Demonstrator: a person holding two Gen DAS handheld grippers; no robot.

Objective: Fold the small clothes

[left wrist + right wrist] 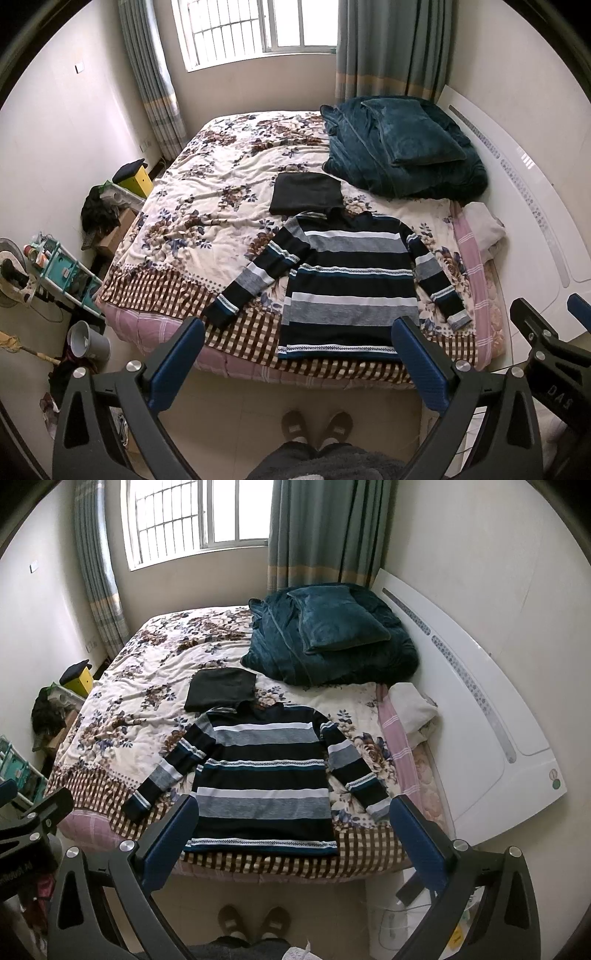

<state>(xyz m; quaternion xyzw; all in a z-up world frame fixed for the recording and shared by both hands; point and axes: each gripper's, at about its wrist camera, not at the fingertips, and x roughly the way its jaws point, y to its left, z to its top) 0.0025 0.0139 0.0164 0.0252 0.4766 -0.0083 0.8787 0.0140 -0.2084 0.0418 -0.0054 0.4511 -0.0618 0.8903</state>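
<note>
Sweater (347,284): flat on the bed (207,206), near its front edge, sleeves spread.
Folded garment (306,192): just behind the sweater's collar.
Blanket pile (402,155): behind, to the right, by the headboard (517,192).
Pillow (413,133): on the pile.

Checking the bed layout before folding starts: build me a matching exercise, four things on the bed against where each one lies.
Things:
1. striped sweater
2. dark folded garment
3. teal blanket pile
4. white cloth

Places:
A. far corner, below the curtain
B. near edge, spread flat with sleeves out
C. against the white headboard
D. just beyond the sweater's collar

Pairs: 1-B, 2-D, 3-A, 4-C
</note>
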